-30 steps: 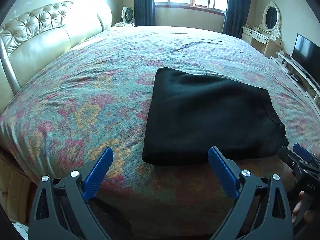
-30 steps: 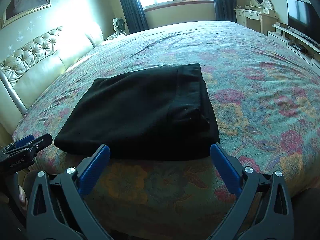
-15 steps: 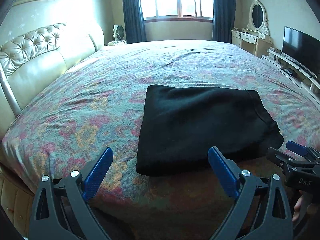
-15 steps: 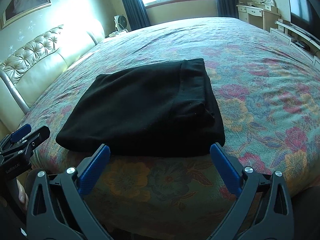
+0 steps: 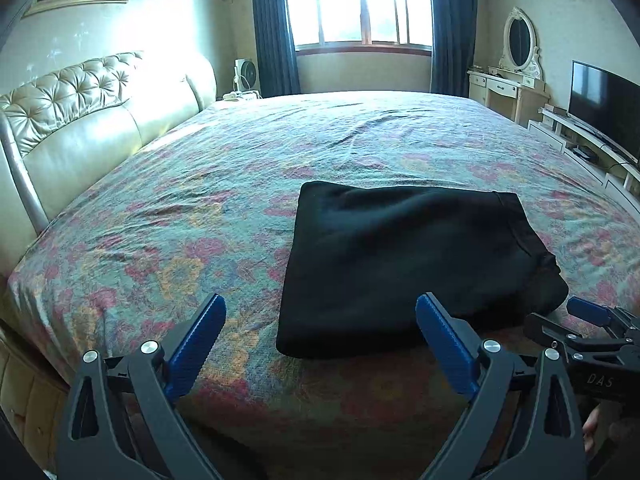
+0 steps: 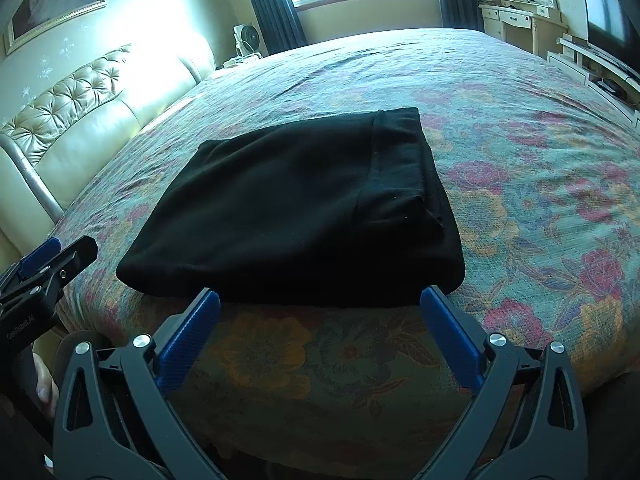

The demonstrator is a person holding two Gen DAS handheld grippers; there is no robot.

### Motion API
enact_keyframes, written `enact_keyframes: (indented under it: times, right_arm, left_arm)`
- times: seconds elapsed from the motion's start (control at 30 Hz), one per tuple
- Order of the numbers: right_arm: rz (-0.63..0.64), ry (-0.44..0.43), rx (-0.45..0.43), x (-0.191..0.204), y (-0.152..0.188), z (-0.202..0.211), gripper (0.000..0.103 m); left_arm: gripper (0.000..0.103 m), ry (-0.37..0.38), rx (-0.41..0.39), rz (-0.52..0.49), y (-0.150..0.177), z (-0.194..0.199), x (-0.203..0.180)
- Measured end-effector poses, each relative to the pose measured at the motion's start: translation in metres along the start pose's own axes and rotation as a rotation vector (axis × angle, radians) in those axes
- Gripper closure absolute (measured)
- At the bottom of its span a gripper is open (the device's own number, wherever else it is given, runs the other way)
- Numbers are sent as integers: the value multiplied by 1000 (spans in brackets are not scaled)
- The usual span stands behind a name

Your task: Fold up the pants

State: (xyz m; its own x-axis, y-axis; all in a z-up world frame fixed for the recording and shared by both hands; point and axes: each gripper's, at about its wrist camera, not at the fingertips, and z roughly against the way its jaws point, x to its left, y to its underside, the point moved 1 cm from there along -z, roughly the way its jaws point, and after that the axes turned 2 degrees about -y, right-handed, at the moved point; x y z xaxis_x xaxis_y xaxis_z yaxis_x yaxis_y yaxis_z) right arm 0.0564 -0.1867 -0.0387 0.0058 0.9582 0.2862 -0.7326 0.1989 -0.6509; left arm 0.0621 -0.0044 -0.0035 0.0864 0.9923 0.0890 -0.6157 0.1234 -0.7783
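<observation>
The black pants [image 5: 404, 264] lie folded into a flat rectangle on the flowered bedspread [image 5: 200, 208], near the bed's front edge. They also show in the right wrist view [image 6: 304, 212], with the waistband at the right side. My left gripper [image 5: 320, 320] is open and empty, held just short of the fold's near left corner. My right gripper [image 6: 320, 304] is open and empty, just in front of the fold's near edge. Each gripper shows at the edge of the other's view, the right one [image 5: 584, 332] and the left one [image 6: 44, 268].
A tufted cream headboard [image 5: 80, 120] runs along the left. A dressing table with an oval mirror [image 5: 516, 80] and a TV [image 5: 604, 108] on a low stand line the right wall. A window with dark curtains [image 5: 360, 12] is at the back.
Both grippers have drawn back and tilted up from the bed, so more of the room shows. The folded pants have not moved.
</observation>
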Motion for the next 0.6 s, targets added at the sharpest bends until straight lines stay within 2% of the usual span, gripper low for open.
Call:
enact_keyframes:
  times: [0.23, 0.6]
  right_arm:
    - [1, -4, 9, 0, 0, -2, 3]
    - [-11, 4, 15, -5, 2, -4, 3]
  left_arm:
    - [8, 50, 32, 17, 3, -3, -3]
    - [8, 64, 76, 59, 8, -11, 0]
